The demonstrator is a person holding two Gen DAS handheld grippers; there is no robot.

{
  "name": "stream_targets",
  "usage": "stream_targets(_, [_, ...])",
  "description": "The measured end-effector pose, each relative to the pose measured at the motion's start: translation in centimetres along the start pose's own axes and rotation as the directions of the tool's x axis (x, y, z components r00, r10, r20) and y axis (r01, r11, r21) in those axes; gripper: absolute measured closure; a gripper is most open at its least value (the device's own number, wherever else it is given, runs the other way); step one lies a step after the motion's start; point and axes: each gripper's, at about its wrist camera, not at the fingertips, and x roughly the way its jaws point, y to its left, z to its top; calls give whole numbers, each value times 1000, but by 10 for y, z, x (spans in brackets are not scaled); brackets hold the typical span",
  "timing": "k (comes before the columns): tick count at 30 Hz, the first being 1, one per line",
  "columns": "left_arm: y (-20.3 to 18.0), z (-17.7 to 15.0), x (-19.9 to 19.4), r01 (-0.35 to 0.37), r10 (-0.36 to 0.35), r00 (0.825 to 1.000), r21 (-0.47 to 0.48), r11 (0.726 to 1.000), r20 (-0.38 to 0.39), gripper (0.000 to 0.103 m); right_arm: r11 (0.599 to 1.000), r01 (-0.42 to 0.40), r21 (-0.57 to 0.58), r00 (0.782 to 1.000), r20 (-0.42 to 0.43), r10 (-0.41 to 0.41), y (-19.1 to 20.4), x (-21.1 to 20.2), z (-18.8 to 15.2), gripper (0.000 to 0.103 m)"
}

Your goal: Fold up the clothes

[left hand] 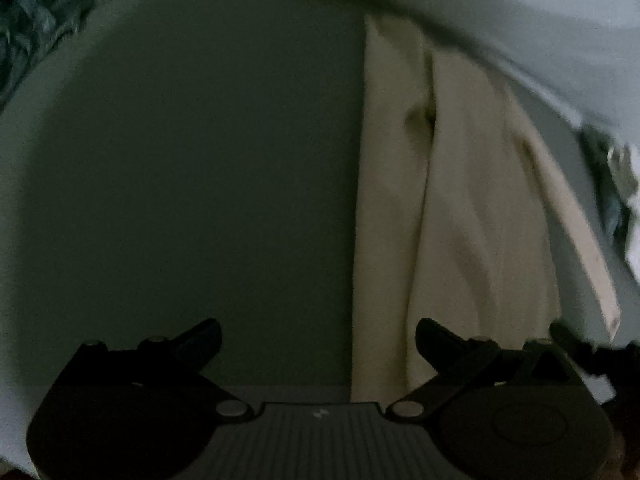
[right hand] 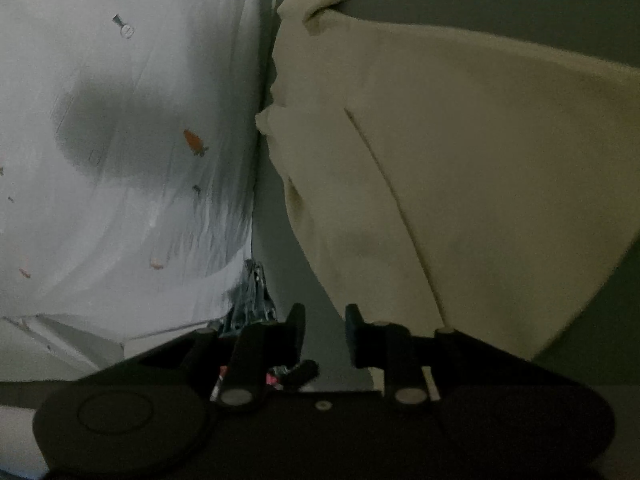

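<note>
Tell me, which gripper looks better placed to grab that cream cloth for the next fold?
Probably the right gripper. Its narrowly parted, empty jaws sit at the edge of the cream garment. The left gripper is wide open, mostly over the bare dark surface, the garment under only one finger.

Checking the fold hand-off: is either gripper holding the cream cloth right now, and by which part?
Neither. The left gripper is wide open over the surface; the right gripper stands slightly open with nothing between its fingers. The cream cloth lies free.
</note>
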Motion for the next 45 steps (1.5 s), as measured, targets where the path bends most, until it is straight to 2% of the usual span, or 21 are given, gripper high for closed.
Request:
stream_targets(1, [3, 8, -1, 11, -11, 1000, -4, 1000, 18, 10, 1000, 3, 3, 1000, 3, -3, 2, 3, 5, 80])
stream_targets(3, [2, 29, 5, 40, -39, 998, -7, 999, 44, 23, 1000, 12, -1, 1000, 16, -12, 6, 10, 18, 80])
stream_targets(4, [-3, 38, 9, 53, -53, 997, -8, 999, 54, 25, 1000, 9, -3, 1000, 22, -9, 7, 10, 24, 80])
stream_targets(7, [-27, 61, 29, 102, -101, 992, -14, 995, 71, 39, 1000, -20, 16, 999, 41, 20, 11, 17, 50, 80])
stream_targets(10, [-42, 88, 52, 170, -167, 982, -29, 985, 83, 58, 999, -23, 42, 998, 56, 20, 17, 33, 79, 80])
stream_targets(12, [-49, 113, 68, 221, -217, 972, -42, 974, 85, 81, 998, -19, 65, 998, 60, 15, 21, 44, 98, 80])
stream_targets(14, [-54, 145, 90, 279, -274, 958, -46, 959, 82, 89, 996, -16, 87, 998, 67, 10, 25, 55, 116, 80])
stream_targets(17, [-71, 181, 120, 322, -318, 944, -30, 946, 82, 90, 996, -13, 88, 996, 84, 5, 34, 71, 141, 80])
stream_targets(20, [-81, 202, 143, 306, -307, 950, 24, 952, 66, 90, 1000, 14, 24, 995, 101, -17, 48, 80, 160, 75])
stream_targets(22, [-83, 192, 132, 269, -272, 960, 53, 962, 65, 89, 999, 43, -32, 994, 102, -40, 59, 89, 169, 69])
stream_targets(25, [-79, 195, 137, 241, -245, 968, 62, 968, 53, 89, 998, 31, -47, 997, 75, -28, 65, 106, 181, 69])
stream_targets(27, [-67, 194, 140, 272, -273, 960, 34, 962, 59, 88, 1000, -15, -3, 998, 57, 15, 63, 121, 188, 69])
stream_targets(29, [-87, 196, 159, 295, -294, 954, 7, 956, 61, 88, 998, -38, 40, 998, 46, 37, 60, 137, 193, 68])
stream_targets(33, [-89, 204, 163, 305, -307, 949, 38, 952, 70, 88, 999, 38, 3, 998, 56, -38, 66, 164, 203, 68])
stream_targets(35, [-85, 207, 164, 300, -304, 949, 52, 952, 82, 88, 999, 38, 3, 998, 54, -39, 66, 172, 206, 68])
stream_targets(40, [-72, 228, 174, 320, -320, 939, 19, 947, 128, 91, 999, 41, -13, 998, 53, -40, 68, 171, 202, 68])
stream_targets(42, [-65, 239, 179, 313, -310, 940, -4, 950, 141, 100, 999, 48, -24, 997, 55, -47, 67, 164, 199, 68])
stream_targets(45, [-56, 256, 181, 312, -301, 944, -67, 948, 138, 100, 999, 49, -21, 997, 67, -47, 63, 146, 192, 68])
